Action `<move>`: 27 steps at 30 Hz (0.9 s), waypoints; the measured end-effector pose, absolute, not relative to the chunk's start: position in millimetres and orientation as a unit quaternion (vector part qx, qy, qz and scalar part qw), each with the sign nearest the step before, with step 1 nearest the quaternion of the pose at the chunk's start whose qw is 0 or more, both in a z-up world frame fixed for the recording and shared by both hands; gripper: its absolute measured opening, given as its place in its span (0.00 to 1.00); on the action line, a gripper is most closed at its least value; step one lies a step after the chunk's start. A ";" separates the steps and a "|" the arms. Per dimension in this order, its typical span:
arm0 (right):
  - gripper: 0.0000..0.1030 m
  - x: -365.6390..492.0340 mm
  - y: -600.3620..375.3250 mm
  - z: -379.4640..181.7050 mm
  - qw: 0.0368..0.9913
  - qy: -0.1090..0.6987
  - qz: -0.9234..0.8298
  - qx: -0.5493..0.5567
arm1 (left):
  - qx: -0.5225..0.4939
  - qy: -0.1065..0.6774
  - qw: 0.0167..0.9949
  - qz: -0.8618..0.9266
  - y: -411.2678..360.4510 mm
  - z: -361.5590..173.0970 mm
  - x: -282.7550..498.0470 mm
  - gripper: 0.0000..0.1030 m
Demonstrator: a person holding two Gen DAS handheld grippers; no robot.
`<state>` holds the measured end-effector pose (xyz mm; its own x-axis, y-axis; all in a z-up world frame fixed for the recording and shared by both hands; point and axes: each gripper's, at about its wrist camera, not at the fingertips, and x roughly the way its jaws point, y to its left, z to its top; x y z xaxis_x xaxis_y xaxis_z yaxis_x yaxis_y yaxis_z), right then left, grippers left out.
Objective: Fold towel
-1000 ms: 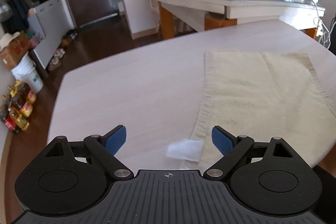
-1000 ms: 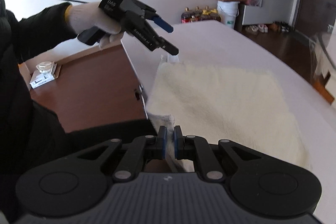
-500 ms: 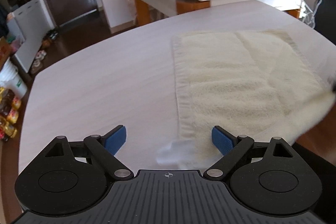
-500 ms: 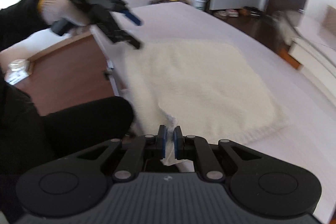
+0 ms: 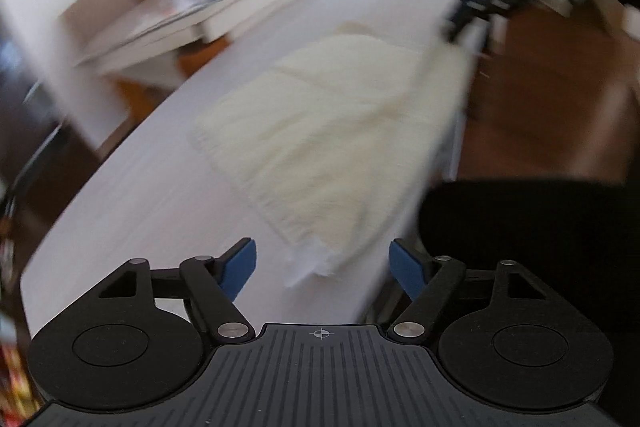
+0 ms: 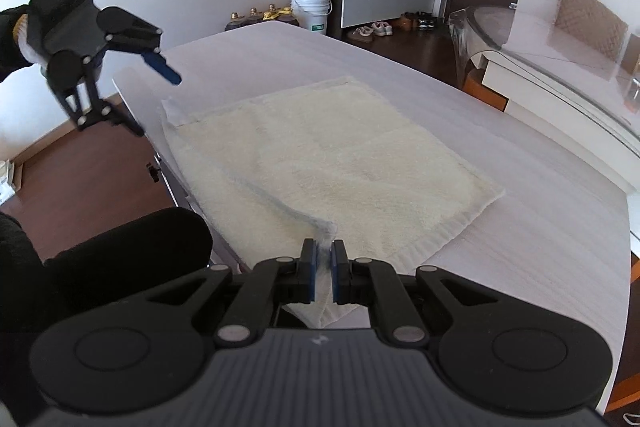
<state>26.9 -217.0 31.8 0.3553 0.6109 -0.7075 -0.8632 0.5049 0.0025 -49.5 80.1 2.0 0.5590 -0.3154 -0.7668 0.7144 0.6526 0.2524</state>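
One towel (image 6: 320, 155) corner pinched between right tongs (image 6: 323, 269), lifted.

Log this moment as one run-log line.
step: fold towel | right gripper: shut on towel corner | left gripper: open, over label corner, not gripping | towel mostly flat on table

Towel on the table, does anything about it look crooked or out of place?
The towel lies mostly flat, but its near corner is pinched up in the right tool, making a ridge. The left tool is open, off the cloth.
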 end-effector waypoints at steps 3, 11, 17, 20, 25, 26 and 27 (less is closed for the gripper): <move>0.08 24.9 -219.6 28.3 0.803 0.334 0.457 -0.187 | 0.325 0.343 0.809 -0.349 75.5 -3.2 -49.8 0.51; 0.08 20.0 -223.9 26.7 0.805 0.335 0.454 -0.187 | 0.371 0.340 0.770 -0.392 78.1 -10.4 -35.3 0.26; 0.08 18.1 -224.8 26.8 0.799 0.333 0.459 -0.199 | 0.368 0.365 0.743 -0.423 74.4 -9.4 -28.1 0.06; 0.08 10.5 -227.6 31.5 0.786 0.318 0.485 -0.212 | 0.353 0.371 0.740 -0.436 74.8 -0.6 -30.0 0.06; 0.08 8.3 -234.7 46.2 0.790 0.289 0.495 -0.215 | 0.312 0.364 0.773 -0.415 83.8 26.8 -10.3 0.06; 0.08 11.1 -236.5 50.7 0.796 0.282 0.492 -0.212 | 0.304 0.360 0.785 -0.402 85.0 35.6 0.2 0.06; 0.08 14.2 -238.4 55.5 0.803 0.274 0.486 -0.208 | 0.297 0.361 0.790 -0.396 85.7 39.8 6.8 0.06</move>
